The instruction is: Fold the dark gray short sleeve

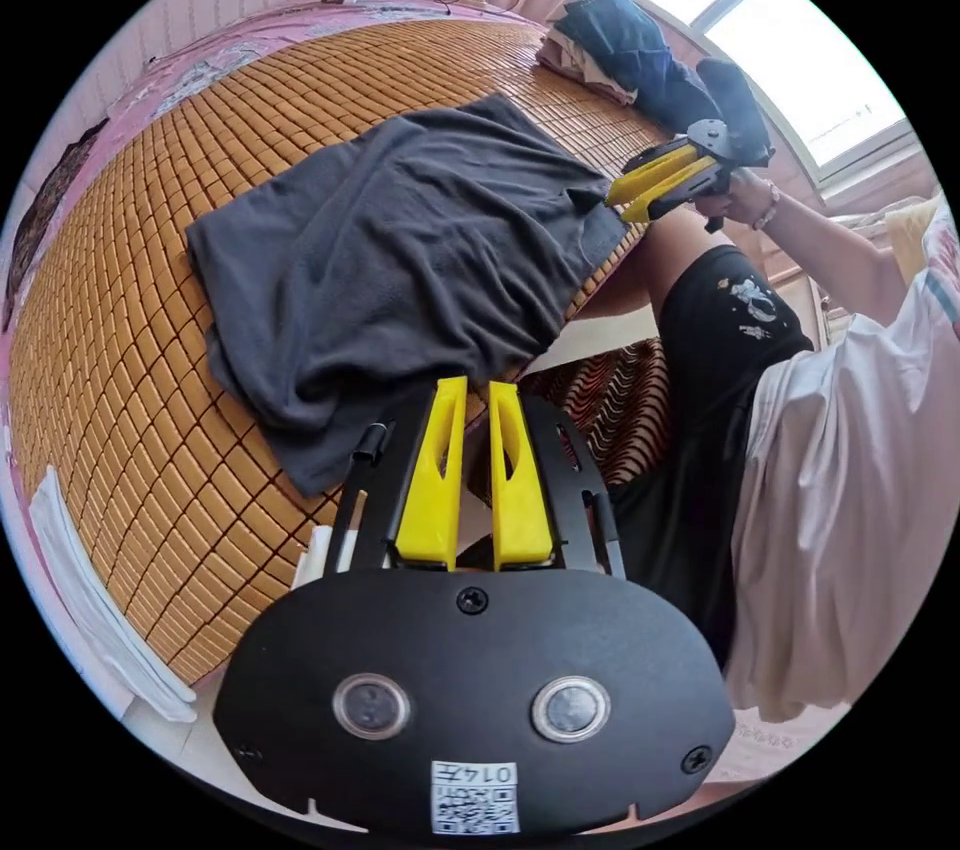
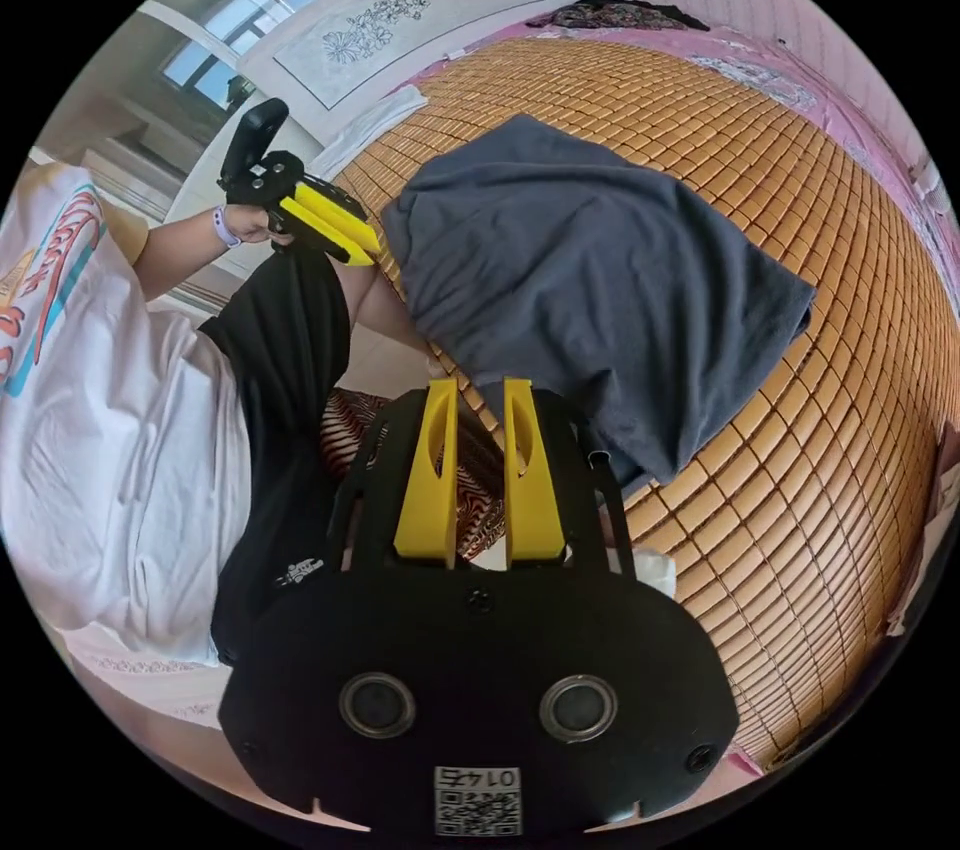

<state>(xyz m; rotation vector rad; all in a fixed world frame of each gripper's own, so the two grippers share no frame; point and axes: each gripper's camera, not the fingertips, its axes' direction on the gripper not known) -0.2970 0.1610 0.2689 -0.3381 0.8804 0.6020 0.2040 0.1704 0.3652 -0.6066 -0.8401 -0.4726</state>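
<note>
As the dark gray short-sleeve cotton shirt (image 1: pixel 400 260) lies on the bamboo mat (image 1: pixel 130 370) | left gripper (image 1: pixel 476 390), right gripper (image 2: pixel 478 388): jaws narrow, empty | pinch corners evenly, then fold.

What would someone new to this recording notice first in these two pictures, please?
First, the dark gray shirt, partly folded on the bamboo mat covering the bed, near the edge where the person stands. Next, the yellow-jawed grippers: the left gripper at one corner of the shirt's near edge, the right gripper at the other, each with its jaws slightly apart. Beyond the shirt, a pile of clothes lies under the window.
</note>
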